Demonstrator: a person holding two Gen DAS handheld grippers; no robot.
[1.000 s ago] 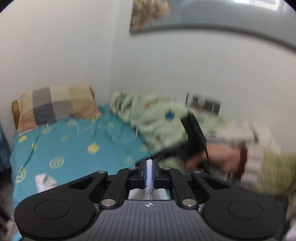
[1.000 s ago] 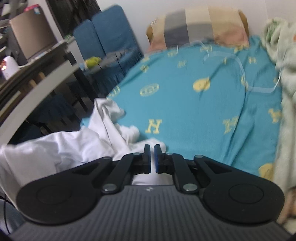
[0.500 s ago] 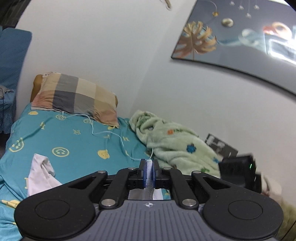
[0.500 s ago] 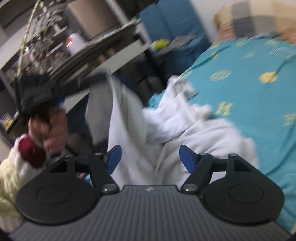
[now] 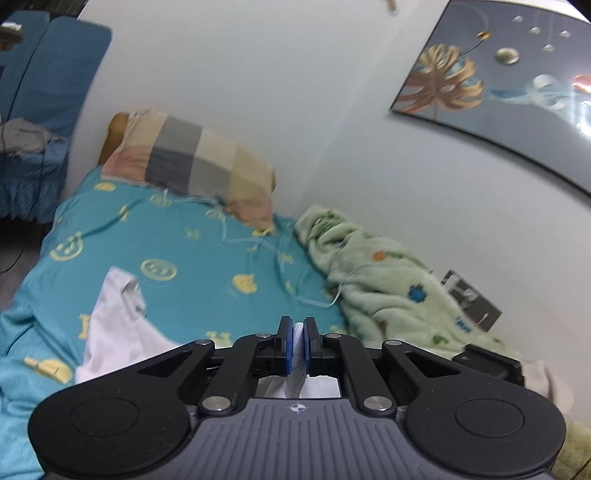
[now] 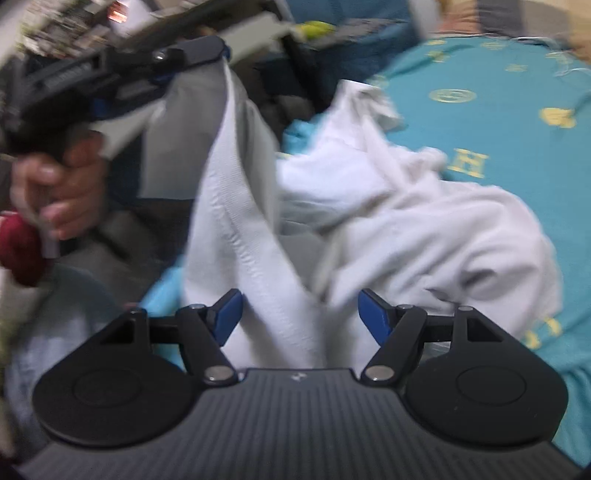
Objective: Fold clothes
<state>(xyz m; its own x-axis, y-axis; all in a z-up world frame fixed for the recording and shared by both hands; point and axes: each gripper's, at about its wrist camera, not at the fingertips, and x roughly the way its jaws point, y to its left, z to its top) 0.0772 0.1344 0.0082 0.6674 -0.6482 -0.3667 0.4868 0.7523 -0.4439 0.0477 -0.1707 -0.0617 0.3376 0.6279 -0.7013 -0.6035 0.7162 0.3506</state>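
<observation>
A white garment [image 6: 424,229] lies crumpled on the teal bed sheet [image 6: 498,122]. One strip of it rises to my left gripper [image 6: 221,55], held by a hand [image 6: 70,184] at the upper left. In the left wrist view the left gripper [image 5: 297,328] is shut on a fold of that white cloth, and more of the garment [image 5: 114,325] lies on the sheet [image 5: 177,236] at the left. My right gripper [image 6: 301,314] is open low over the hanging strip. The cloth runs between its blue pads [image 6: 229,314], and they do not press on it.
A checked pillow [image 5: 192,162] sits at the head of the bed by the wall. A pale green blanket [image 5: 380,273] is bunched along the wall side, and a thin white cable [image 5: 258,243] trails over the sheet. Blue chairs [image 5: 33,92] and a cluttered desk [image 6: 92,33] stand beside the bed.
My right gripper went from shut to open and swung left from the bed onto the hanging white strip. The left gripper stayed shut on the cloth while rolling and sinking.
</observation>
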